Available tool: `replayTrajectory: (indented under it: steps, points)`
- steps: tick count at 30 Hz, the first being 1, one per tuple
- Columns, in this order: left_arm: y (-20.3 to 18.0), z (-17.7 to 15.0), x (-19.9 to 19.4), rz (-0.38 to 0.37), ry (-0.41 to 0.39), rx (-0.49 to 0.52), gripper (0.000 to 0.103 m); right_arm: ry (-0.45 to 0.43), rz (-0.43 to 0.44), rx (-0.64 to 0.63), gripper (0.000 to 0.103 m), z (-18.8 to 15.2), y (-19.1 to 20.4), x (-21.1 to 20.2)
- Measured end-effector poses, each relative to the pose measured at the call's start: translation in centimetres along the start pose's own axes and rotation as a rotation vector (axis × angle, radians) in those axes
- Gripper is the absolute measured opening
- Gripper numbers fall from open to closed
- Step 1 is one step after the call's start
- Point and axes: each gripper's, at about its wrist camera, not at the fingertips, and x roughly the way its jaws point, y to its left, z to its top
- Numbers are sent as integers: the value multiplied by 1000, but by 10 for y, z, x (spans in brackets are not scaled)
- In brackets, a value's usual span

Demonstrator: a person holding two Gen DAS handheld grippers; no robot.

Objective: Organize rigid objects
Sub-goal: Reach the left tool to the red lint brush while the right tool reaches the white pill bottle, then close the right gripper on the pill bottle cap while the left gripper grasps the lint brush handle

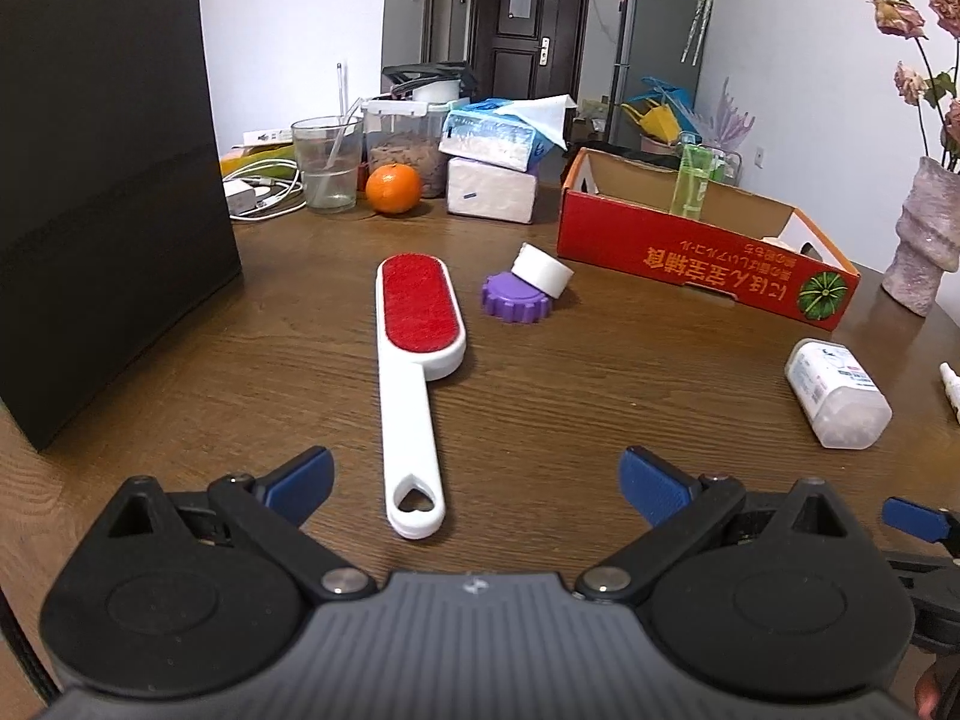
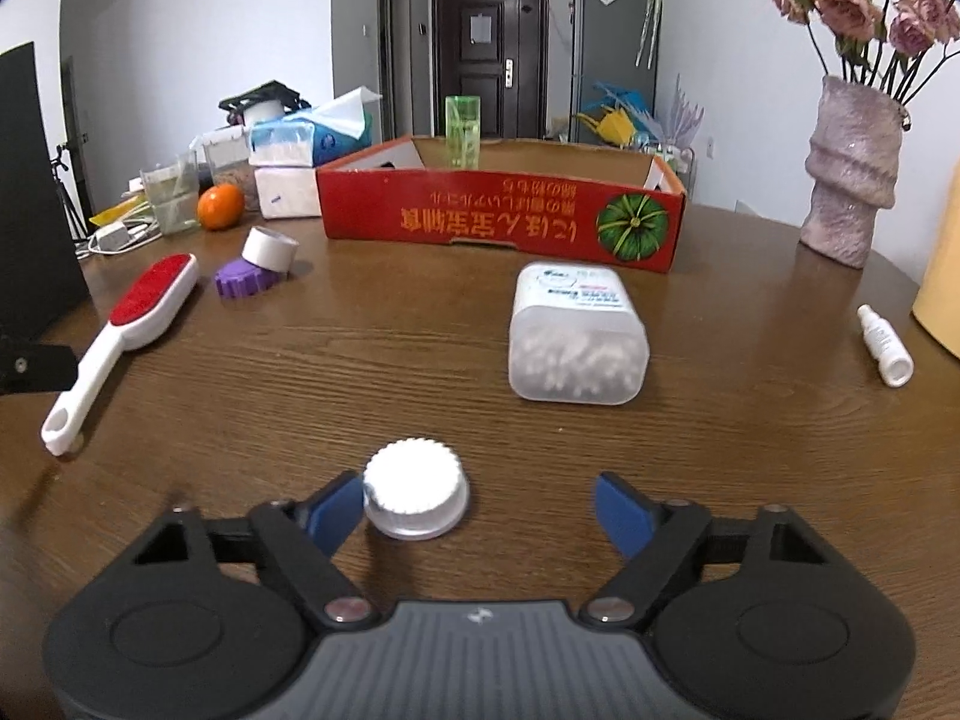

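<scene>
My left gripper (image 1: pixel 474 474) is open low over the wooden table, and the heart-holed handle end of a white lint brush with a red pad (image 1: pixel 414 360) lies between its pads, touching neither. My right gripper (image 2: pixel 480 504) is open around a white ribbed bottle cap (image 2: pixel 414 495). The cap rests against the left pad, while the right pad stands well apart. Beyond lie a purple toothed lid (image 2: pixel 246 279) with a white tape roll (image 2: pixel 270 249) leaning on it, a tub of cotton swabs (image 2: pixel 576 336) on its side, and a small white spray bottle (image 2: pixel 885 345).
An open red cardboard box (image 2: pixel 498 222) with a green cup (image 2: pixel 462 132) inside stands at the back. A tall black box (image 1: pixel 102 180) blocks the left. A vase (image 2: pixel 849 174) stands right; an orange (image 1: pixel 393 189), a glass and tissue packs crowd the far left.
</scene>
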Motion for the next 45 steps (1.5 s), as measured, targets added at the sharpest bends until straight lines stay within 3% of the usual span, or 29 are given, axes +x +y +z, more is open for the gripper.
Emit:
replayTrajectory:
  steps: [2,5,22,34,45]
  points:
    - [1,-1,3,3,3,-4,103,7,4,1,67,1,2,5]
    - [3,-1,8,10,11,-12,103,-8,59,-2,37,0,4,3]
    - [20,19,46,80,27,-63,103,-161,50,66,36,1,-30,-19]
    - [29,41,95,89,73,-132,103,-203,-26,136,36,6,-75,-16]
    - [17,56,132,120,86,-87,103,-216,-47,144,36,5,-79,-16]
